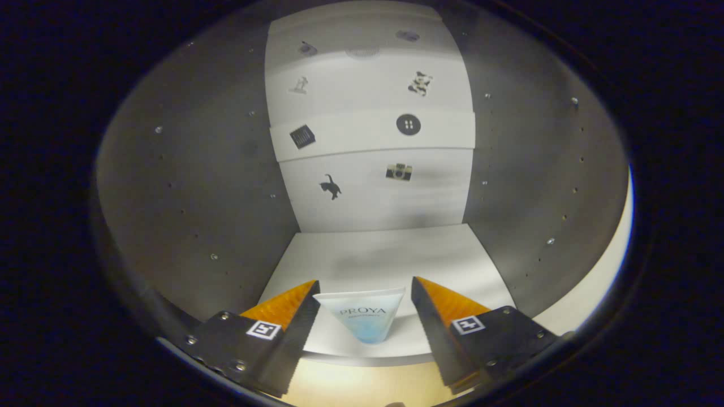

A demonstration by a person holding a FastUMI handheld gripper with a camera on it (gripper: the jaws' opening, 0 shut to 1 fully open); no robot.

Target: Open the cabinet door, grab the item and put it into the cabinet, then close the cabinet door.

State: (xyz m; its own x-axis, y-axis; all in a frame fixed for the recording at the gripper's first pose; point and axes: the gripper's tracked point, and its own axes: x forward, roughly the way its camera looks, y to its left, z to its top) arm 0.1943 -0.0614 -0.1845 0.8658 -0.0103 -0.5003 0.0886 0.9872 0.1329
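Gripper spread wide, fingers clear of tube on both sides. Tube between fingers: white, fading to pale blue at narrow near end, flat wide end far, printed front. Standing on cabinet floor near front edge. Stickers on back wall.

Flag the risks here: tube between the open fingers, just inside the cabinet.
1. The tube stands on its narrow end near the shelf's front edge; a nudge may tip it out.
2. The gripper fingers flank it closely, so pulling back skewed could drag it.
3. So near the front, it might block the door.
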